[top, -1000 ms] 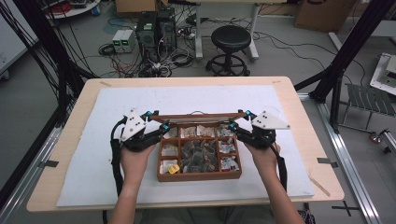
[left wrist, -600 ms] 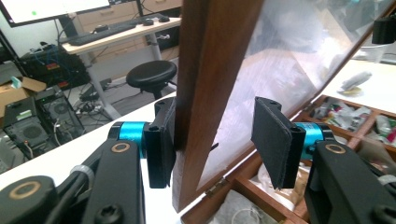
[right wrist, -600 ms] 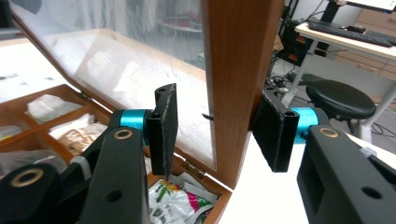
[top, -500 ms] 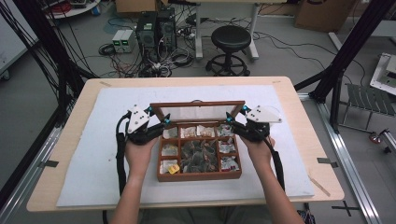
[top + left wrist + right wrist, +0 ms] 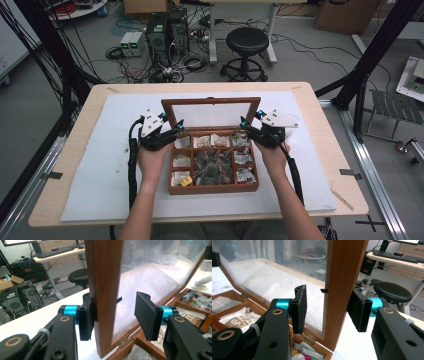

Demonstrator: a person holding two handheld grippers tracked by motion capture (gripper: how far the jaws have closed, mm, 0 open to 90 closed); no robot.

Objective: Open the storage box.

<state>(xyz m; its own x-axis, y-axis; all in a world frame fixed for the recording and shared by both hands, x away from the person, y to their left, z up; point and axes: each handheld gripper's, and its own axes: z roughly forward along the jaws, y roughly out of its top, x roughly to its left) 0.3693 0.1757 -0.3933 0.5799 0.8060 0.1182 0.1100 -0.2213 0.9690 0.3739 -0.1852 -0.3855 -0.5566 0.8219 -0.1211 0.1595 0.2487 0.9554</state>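
A wooden box (image 5: 212, 189) with several compartments of tea bags (image 5: 214, 166) sits mid-table on the white mat. Its glass lid (image 5: 210, 114) stands raised, leaning slightly back. My left gripper (image 5: 177, 129) straddles the lid's left frame bar (image 5: 103, 277): the outer pad (image 5: 86, 317) rests against the wood, while the inner pad stands off the glass. My right gripper (image 5: 247, 125) straddles the right frame bar (image 5: 344, 270) in the same way, with its outer pad (image 5: 358, 311) at the wood and a gap at the inner one. Both grippers are open.
The white mat (image 5: 100, 165) covers most of the wooden table (image 5: 55, 195). Beyond the far edge stand a black stool (image 5: 248, 37) and computer towers (image 5: 165, 30) with cables. Black frame posts (image 5: 375, 50) rise at both sides.
The lid has swung up and back from partly raised to standing open. Both hands moved forward with it, staying at its two side bars.
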